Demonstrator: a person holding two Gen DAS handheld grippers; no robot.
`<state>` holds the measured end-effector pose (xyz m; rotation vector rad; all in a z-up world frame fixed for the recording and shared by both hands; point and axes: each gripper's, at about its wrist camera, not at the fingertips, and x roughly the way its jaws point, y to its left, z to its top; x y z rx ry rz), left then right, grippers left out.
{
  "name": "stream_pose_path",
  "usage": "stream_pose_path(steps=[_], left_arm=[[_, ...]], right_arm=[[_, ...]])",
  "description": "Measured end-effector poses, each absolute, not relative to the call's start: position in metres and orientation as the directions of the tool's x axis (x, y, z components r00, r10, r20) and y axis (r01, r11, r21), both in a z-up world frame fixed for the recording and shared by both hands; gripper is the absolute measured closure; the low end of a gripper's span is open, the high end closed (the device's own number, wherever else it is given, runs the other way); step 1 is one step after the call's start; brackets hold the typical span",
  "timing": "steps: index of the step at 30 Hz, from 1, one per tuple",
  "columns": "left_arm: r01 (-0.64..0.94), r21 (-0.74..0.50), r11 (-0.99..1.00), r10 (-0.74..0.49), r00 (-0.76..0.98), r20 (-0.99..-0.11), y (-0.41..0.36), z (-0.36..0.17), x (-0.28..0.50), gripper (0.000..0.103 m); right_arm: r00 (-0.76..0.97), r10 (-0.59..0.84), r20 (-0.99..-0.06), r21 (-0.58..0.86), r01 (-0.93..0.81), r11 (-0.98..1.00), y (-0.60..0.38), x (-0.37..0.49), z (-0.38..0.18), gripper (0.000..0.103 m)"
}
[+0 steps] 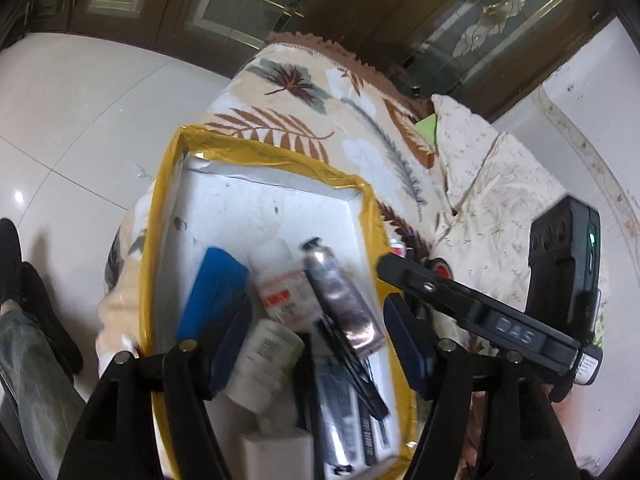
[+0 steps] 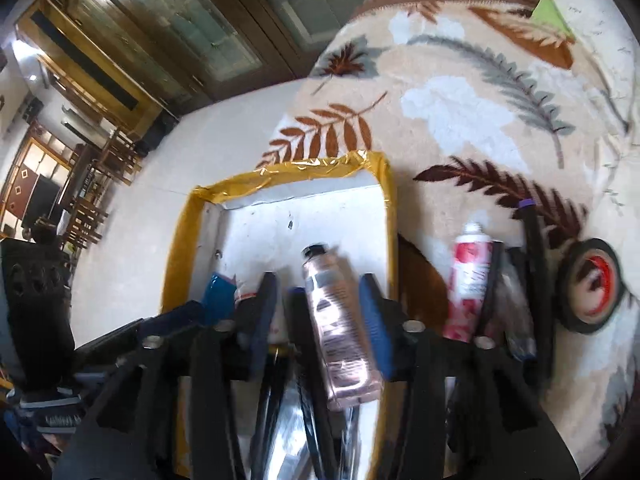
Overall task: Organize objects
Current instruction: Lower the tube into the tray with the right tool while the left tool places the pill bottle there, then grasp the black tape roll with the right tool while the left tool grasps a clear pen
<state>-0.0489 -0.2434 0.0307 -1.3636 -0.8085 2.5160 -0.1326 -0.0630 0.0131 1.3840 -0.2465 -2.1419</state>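
Observation:
A white box with a yellow-taped rim (image 1: pixel 276 160) (image 2: pixel 288 172) sits on a leaf-patterned blanket. It holds a pink metallic tube (image 1: pixel 340 296) (image 2: pixel 340 328), a blue block (image 1: pixel 212 292), a white bottle (image 1: pixel 268 364), a white-and-red packet (image 1: pixel 288 292) and dark items. My left gripper (image 1: pixel 316 336) is open above the box. My right gripper (image 2: pixel 320 312) is open, and the pink tube lies between its fingers over the box. On the blanket to the right lie a red-and-white tube (image 2: pixel 468 280), a black pen with a purple cap (image 2: pixel 536 264) and a black tape roll (image 2: pixel 592 284).
The other gripper's black body (image 1: pixel 488 320) reaches in from the right in the left wrist view. A cream cloth (image 1: pixel 492 184) lies on the blanket's far right. White tiled floor (image 1: pixel 72 120) and dark wooden cabinets (image 2: pixel 168 32) surround the blanket. Someone's legs (image 1: pixel 28 320) are at the left.

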Motion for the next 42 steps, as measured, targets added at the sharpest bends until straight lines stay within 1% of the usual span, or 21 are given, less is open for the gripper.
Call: stream_pose_path(steps=[2,6,9,13,15,17,20,22,26,31,32,33,35,38,39,42], left_arm=[[0.104,-0.542,-0.834,0.395,-0.572,-0.718,-0.231,0.037,-0.041,0.034],[0.049,-0.514,-0.856,0.406,-0.552,-0.729,-0.183,0.044,-0.030,0.034],[0.059,-0.512,-0.857,0.412,-0.519,-0.749,-0.143,0.038,-0.024,0.034],[0.085,-0.557,-0.826,0.431,-0.542,-0.722,-0.117,0.023,-0.004,0.034],[0.044,-0.502,-0.864,0.401,-0.543,-0.738,-0.106,0.021,0.004,0.034],[0.005,-0.428,-0.904,0.353,-0.558,-0.751,-0.097,0.025,0.010,0.034],[-0.027,-0.402,-0.915,0.341,-0.582,-0.738,-0.092,0.030,0.015,0.034],[-0.027,-0.387,-0.922,0.330,-0.580,-0.745,-0.090,0.029,0.015,0.034],[-0.013,-0.402,-0.915,0.337,-0.571,-0.749,-0.094,0.026,0.013,0.034],[0.007,-0.416,-0.909,0.342,-0.556,-0.758,-0.096,0.020,0.009,0.034],[0.007,-0.417,-0.909,0.342,-0.557,-0.757,-0.097,0.020,0.008,0.034],[0.008,-0.416,-0.909,0.341,-0.559,-0.756,-0.096,0.020,0.008,0.034],[0.009,-0.413,-0.911,0.337,-0.559,-0.757,-0.097,0.020,0.007,0.034],[0.015,-0.410,-0.912,0.335,-0.550,-0.765,-0.095,0.019,0.006,0.034],[0.017,-0.409,-0.912,0.333,-0.551,-0.765,-0.095,0.020,0.005,0.034],[0.027,-0.413,-0.910,0.330,-0.554,-0.764,-0.095,0.025,0.004,0.034]], right_arm=[[-0.303,-0.595,-0.744,0.483,0.371,-0.793,-0.047,-0.120,0.021,0.058],[-0.334,-0.608,-0.720,0.505,0.349,-0.789,-0.005,-0.094,0.024,0.058],[-0.342,-0.590,-0.731,0.502,0.316,-0.805,0.031,-0.077,0.017,0.058],[-0.355,-0.523,-0.775,0.444,0.282,-0.850,0.068,-0.067,0.006,0.058],[-0.364,-0.503,-0.784,0.426,0.273,-0.862,0.080,-0.068,0.002,0.058],[-0.367,-0.484,-0.794,0.417,0.251,-0.874,0.087,-0.075,-0.002,0.058],[-0.384,-0.462,-0.799,0.409,0.216,-0.887,0.093,-0.095,-0.005,0.058],[-0.406,-0.432,-0.805,0.399,0.167,-0.902,0.101,-0.113,-0.006,0.058],[-0.404,-0.387,-0.829,0.380,0.101,-0.919,0.108,-0.145,-0.015,0.058],[-0.373,-0.392,-0.841,0.399,0.060,-0.915,0.110,-0.168,-0.033,0.058],[-0.385,-0.390,-0.837,0.397,0.063,-0.915,0.110,-0.170,-0.031,0.062],[-0.389,-0.385,-0.837,0.391,0.067,-0.918,0.110,-0.171,-0.030,0.074],[-0.385,-0.369,-0.846,0.373,0.068,-0.925,0.108,-0.172,-0.032,0.084],[-0.385,-0.376,-0.843,0.375,0.082,-0.923,0.109,-0.165,-0.033,0.085],[-0.378,-0.390,-0.839,0.389,0.083,-0.918,0.110,-0.161,-0.032,0.087],[-0.359,-0.432,-0.827,0.431,0.087,-0.898,0.118,-0.143,-0.032,0.087]])
